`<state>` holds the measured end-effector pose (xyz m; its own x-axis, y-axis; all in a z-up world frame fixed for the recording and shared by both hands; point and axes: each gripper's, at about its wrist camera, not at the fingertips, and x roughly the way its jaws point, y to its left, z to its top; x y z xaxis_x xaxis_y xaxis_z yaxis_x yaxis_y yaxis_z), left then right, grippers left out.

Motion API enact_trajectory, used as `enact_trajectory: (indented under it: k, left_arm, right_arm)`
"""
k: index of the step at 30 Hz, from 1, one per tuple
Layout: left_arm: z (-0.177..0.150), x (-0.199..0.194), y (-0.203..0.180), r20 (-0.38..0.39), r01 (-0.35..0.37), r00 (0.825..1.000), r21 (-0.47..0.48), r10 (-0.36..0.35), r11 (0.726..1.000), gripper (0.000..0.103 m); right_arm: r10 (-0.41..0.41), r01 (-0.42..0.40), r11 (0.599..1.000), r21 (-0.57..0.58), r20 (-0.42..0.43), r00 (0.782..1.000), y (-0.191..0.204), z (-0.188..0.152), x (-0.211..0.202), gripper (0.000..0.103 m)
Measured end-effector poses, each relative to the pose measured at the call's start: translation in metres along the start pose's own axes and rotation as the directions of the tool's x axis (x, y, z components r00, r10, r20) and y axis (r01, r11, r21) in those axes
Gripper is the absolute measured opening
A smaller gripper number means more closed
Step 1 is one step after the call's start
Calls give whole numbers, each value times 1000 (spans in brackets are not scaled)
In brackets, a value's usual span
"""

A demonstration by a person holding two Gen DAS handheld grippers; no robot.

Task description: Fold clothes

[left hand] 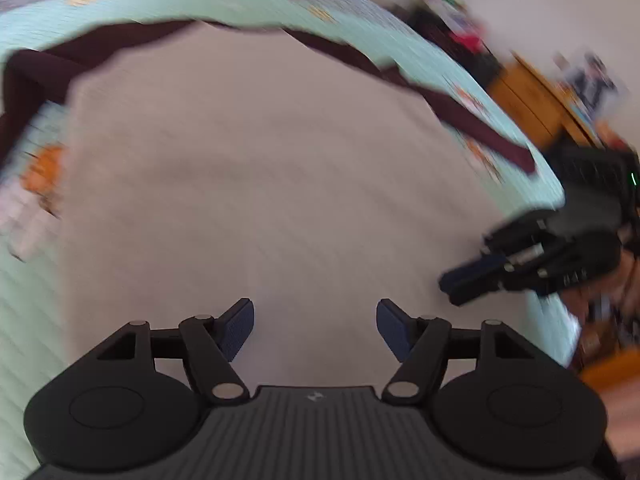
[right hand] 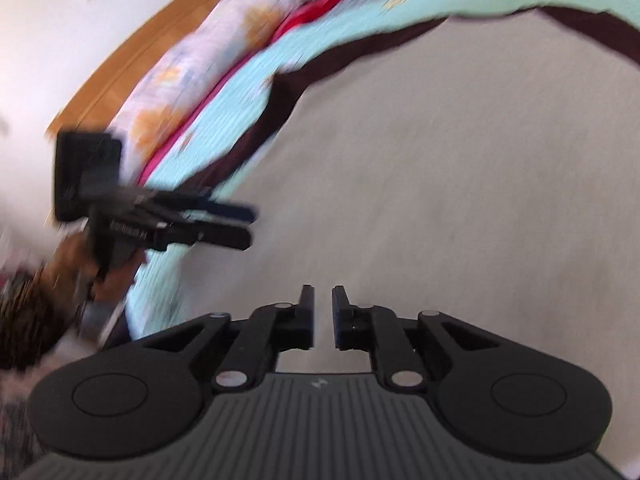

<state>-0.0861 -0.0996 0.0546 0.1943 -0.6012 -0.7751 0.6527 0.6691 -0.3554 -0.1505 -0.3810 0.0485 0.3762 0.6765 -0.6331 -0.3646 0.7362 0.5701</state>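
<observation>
Beige cloth [left hand: 260, 184] of the garment lies flat on the mint bedspread [left hand: 400, 36], directly under both tools. Left gripper [left hand: 315, 330] is spread wide and holds nothing. Right gripper [right hand: 323, 316] is almost pressed together, only a thin gap, also without cloth inside. Farther away runs the garment's dark maroon trim [right hand: 256, 136]. For a clean fold, I think each tool should pinch an edge corner, not the middle.

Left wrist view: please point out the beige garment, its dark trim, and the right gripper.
beige garment [left hand: 260, 200], left wrist view, middle of the flat cloth.
dark trim [left hand: 480, 128], left wrist view, right-hand band.
right gripper [left hand: 452, 286], left wrist view, fingertips.
</observation>
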Motion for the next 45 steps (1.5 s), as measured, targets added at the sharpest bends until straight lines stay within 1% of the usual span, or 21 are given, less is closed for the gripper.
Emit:
enact_trajectory:
  k: [2,4,5,7,10,12,14,15,16,18,21,24,26,30,32,33,34,36,38,42,45]
  left_arm:
    - [7,11,-3,15,-54,998,41,53,998,71]
    - [15,21,-7,33,-111,994,80,109,991,71]
    - [28,26,-1,51,-193,981,74,189,978,70]
    - [53,39,15,70,-303,952,52,300,951,70]
    - [80,49,45,70,-352,933,-41,354,935,74]
    - [77,36,39,78,-354,931,-41,356,934,69]
    - [75,24,34,86,-356,930,-42,358,934,69]
    - [73,17,32,89,-353,930,-41,356,935,69]
    - [65,7,27,85,-302,949,-28,303,953,69]
    - [43,-5,14,75,-226,971,-6,226,974,70]
    - [14,-15,-7,57,-219,975,40,217,975,70]
    - [-14,-26,-31,70,-215,975,91,209,972,70]
    - [-32,-31,-48,85,-222,974,169,210,960,70]
    - [-61,-24,-81,90,-279,960,395,265,875,70]
    - [-70,-13,-87,98,-327,943,459,319,826,70]
    - [-71,-8,-88,99,-339,938,469,333,815,70]
    - [-72,-4,-88,100,-345,935,476,340,809,70]
    - [-69,-3,-90,105,-337,939,477,328,812,70]
    - [-66,-5,-93,110,-315,948,470,299,825,70]
    - [-63,2,-99,113,-316,947,487,300,814,70]
    - [-59,9,-98,121,-337,940,483,320,808,69]
  right_arm:
    - [-32,31,999,-19,-56,998,2,-18,-1,17]
    - [-45,47,998,41,-35,998,-21,-6,3,11]
    - [-55,56,996,71,-22,998,-32,0,6,5]
    - [-135,127,986,106,65,989,-60,30,10,2]
    - [-267,239,958,159,189,945,-85,69,15,2]
    - [-304,260,944,204,226,925,-85,80,14,3]
    - [-268,226,954,198,225,937,-72,76,8,12]
    - [-215,185,970,158,202,956,-61,67,4,12]
    - [-164,144,983,118,176,971,-50,57,0,12]
    - [-114,111,993,37,99,989,-22,33,-6,27]
    - [-111,119,987,-105,79,991,25,-10,-17,50]
    - [-126,148,964,-223,109,986,67,-39,-23,50]
    - [-188,231,903,-361,148,971,98,-58,-24,53]
    - [-331,361,667,-652,176,927,138,-100,-5,55]
    - [-384,387,592,-707,175,907,139,-106,6,53]
    - [-399,403,578,-710,184,898,136,-107,8,53]
    - [-400,409,588,-698,189,897,134,-103,8,52]
    - [-377,401,645,-650,185,907,129,-90,6,29]
    - [-356,388,695,-605,180,917,128,-77,8,19]
    - [-331,375,748,-547,183,926,117,-68,0,16]
    - [-328,381,759,-528,195,924,113,-68,-2,16]
